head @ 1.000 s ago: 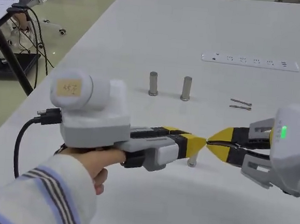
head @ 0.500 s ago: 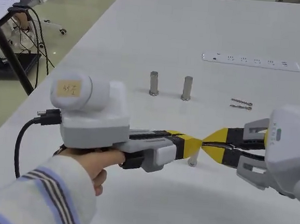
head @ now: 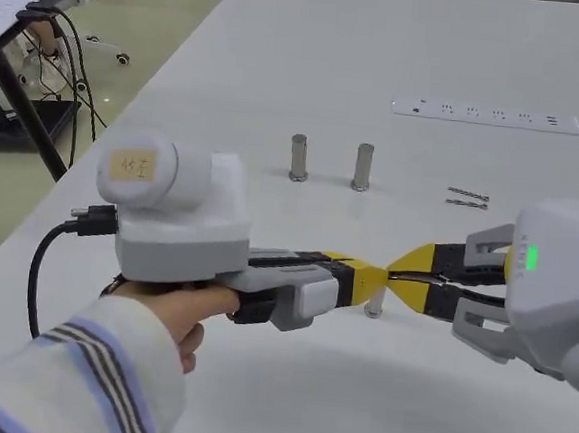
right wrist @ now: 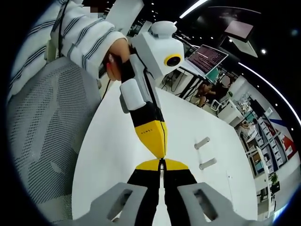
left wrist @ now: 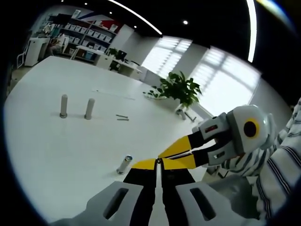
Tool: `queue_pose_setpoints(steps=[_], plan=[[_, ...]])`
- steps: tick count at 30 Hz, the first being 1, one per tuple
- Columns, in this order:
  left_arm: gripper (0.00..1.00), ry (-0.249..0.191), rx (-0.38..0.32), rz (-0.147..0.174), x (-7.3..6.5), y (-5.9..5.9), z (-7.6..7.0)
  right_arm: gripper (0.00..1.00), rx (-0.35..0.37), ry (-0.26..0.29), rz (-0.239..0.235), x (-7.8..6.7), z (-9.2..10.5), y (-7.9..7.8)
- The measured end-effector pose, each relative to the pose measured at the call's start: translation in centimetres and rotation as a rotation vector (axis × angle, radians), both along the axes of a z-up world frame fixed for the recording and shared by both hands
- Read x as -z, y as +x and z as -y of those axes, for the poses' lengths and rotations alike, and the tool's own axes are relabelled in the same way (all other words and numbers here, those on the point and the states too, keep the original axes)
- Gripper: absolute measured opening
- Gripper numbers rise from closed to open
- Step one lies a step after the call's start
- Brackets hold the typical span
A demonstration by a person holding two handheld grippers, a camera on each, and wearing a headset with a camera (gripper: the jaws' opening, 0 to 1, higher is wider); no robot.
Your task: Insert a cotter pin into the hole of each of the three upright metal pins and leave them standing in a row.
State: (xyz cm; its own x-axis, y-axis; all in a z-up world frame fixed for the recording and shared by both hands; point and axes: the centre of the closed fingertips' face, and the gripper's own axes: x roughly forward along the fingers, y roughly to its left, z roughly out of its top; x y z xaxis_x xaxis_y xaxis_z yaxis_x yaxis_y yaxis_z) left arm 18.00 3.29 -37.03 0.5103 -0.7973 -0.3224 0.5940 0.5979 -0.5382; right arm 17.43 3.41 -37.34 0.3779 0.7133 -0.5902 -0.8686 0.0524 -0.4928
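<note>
White bench (head: 282, 55): two upright metal pins (head: 298, 158) at back, spare cotter pins (head: 466, 198) lying to their right. Third pin (head: 373, 307) stands just below my meeting tips, axis vertical. Left tongs (head: 377, 280) closed, nothing seen in them. Right tongs (head: 399, 275) closed, thin sliver between, maybe cotter pin; cannot confirm.
</note>
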Motion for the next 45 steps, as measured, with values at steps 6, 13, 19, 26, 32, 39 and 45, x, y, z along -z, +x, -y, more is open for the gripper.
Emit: queue_pose_setpoints(steps=[6, 13, 19, 26, 32, 39, 45], plan=[[0.0, 0.01, 0.006, -0.001, 0.1, 0.1, -0.1, 0.0, -0.003, 0.002, 0.001, 0.0, -0.1, 0.0], [0.0, 0.037, 0.013, 0.013, 0.1, 0.2, -0.1, 0.0, 0.0, 0.013, -0.001, 0.0, 0.0, 0.0], [0.0, 0.033, 0.015, 0.006, 0.1, 0.1, 0.1, 0.0, 0.007, 0.03, -0.015, 0.0, 0.1, 0.0], [0.0, 0.035, 0.017, 0.019, 0.0, 0.1, -0.1, 0.11, 0.039, 0.07, -0.056, -0.1, 0.2, 0.4], [0.0, 0.037, 0.044, 0.062, -0.6, -0.2, -0.1, 0.14, 0.078, 0.129, -0.131, -0.2, 0.7, 0.7], [0.0, 0.06, 0.122, 0.115, -1.1, -1.0, 0.6, 0.11, 0.093, 0.143, -0.173, -0.1, 1.0, 0.7], [0.0, 0.091, 0.167, 0.128, -0.8, -1.5, 0.8, 0.1, 0.085, 0.138, -0.186, 0.1, 1.3, 0.5]])
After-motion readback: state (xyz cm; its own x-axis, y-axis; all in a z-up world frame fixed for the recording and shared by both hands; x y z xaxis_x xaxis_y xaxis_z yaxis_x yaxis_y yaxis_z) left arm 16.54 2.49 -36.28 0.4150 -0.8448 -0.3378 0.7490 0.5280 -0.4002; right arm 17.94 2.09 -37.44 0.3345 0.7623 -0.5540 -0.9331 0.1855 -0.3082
